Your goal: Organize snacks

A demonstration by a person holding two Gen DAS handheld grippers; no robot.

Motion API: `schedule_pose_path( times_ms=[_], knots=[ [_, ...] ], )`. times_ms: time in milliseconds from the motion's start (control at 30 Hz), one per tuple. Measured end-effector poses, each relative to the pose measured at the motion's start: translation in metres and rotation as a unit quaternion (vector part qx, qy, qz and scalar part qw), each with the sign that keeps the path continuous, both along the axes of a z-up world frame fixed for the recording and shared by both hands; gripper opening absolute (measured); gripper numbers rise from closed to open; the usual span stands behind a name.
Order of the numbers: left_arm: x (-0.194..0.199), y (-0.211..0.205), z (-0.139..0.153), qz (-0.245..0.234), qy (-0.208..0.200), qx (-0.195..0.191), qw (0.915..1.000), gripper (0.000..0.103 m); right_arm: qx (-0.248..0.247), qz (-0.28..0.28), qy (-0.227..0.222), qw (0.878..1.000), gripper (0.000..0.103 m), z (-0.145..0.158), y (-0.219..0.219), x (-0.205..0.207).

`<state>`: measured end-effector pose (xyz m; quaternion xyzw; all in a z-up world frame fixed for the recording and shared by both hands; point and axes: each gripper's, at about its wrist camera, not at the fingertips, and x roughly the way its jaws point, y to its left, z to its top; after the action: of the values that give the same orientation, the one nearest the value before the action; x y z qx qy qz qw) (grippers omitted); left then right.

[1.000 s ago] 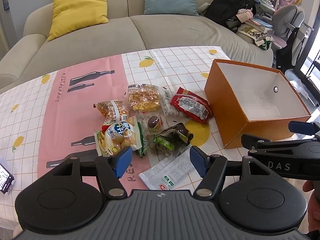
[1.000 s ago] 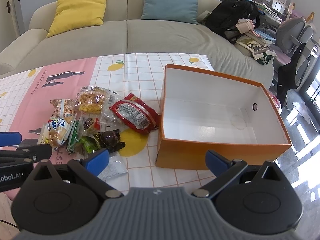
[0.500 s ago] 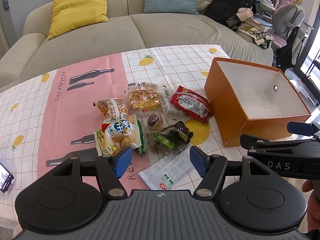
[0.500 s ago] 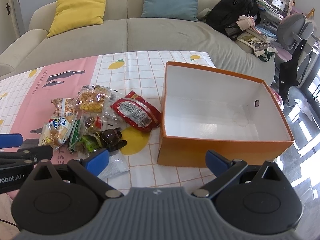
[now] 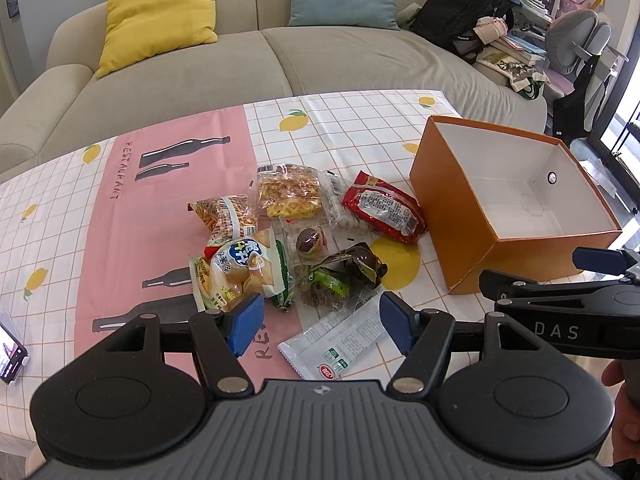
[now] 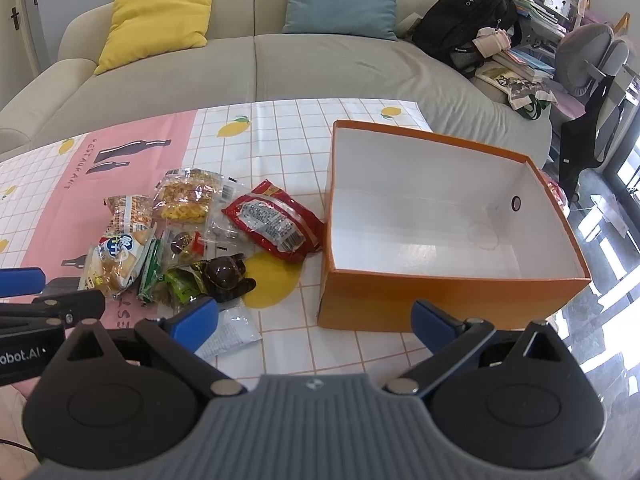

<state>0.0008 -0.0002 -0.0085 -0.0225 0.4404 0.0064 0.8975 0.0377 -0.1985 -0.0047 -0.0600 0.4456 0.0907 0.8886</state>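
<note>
Several snack packets lie in a loose pile on the tablecloth: a red packet (image 5: pixel 384 208) (image 6: pixel 272 220), a yellow waffle packet (image 5: pixel 288 196), a white-blue chip bag (image 5: pixel 240 268), a dark wrapped snack (image 5: pixel 352 268) and a white flat sachet (image 5: pixel 340 344). An empty orange box (image 5: pixel 448 200) (image 6: pixel 452 296) with a white inside stands right of the pile. My left gripper (image 5: pixel 322 322) is open and empty, just in front of the pile above the white sachet. My right gripper (image 6: pixel 314 320) is open and empty, in front of the box's near left corner.
The tablecloth (image 5: pixel 168 208) is pink and white with lemons. A beige sofa (image 5: pixel 200 80) with a yellow and a blue cushion is behind the table. A phone (image 5: pixel 10 354) lies at the left edge. A black backpack (image 6: pixel 468 36) and chair are at the right.
Both grippers have drifted slightly; the pile and box sit a little higher and farther in the views. Nothing was taken hold of.
</note>
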Motion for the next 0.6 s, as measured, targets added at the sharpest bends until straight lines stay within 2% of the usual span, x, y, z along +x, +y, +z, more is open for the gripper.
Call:
schedule_pose_path(
  times_ms=[233, 333, 367, 400, 533, 567, 600],
  knots=[
    [-0.004, 0.003, 0.001, -0.001, -0.009, -0.022, 0.9997, 0.077, 0.016, 0.004, -0.003, 1.0, 0.1, -0.001, -0.002, -0.001],
    [-0.008, 0.004, 0.004, -0.008, -0.02, -0.051, 0.9984, 0.068, 0.051, 0.009, -0.012, 0.999, 0.1, -0.003, -0.006, -0.004],
    [-0.008, 0.004, 0.003, -0.009, -0.017, -0.046, 0.9987, 0.067, 0.059, 0.01, -0.018, 0.998, 0.1, -0.004, -0.007, -0.006],
    [-0.009, 0.005, 0.002, -0.009, -0.014, -0.046, 0.9988, 0.067, 0.061, 0.012, -0.024, 0.998, 0.1, -0.005, -0.007, -0.007],
    [-0.008, 0.01, -0.002, -0.001, 0.004, -0.064, 0.9979, 0.055, 0.04, 0.034, -0.032, 0.998, 0.099, -0.011, 0.002, -0.009],
    [-0.007, 0.013, -0.004, 0.003, 0.013, -0.069, 0.9976, 0.05, 0.04, 0.042, -0.026, 0.998, 0.096, -0.012, 0.004, -0.009],
    [-0.007, 0.017, -0.006, 0.007, 0.023, -0.078, 0.9967, 0.048, 0.044, 0.046, -0.02, 0.998, 0.086, -0.014, 0.004, -0.008]
  ],
)
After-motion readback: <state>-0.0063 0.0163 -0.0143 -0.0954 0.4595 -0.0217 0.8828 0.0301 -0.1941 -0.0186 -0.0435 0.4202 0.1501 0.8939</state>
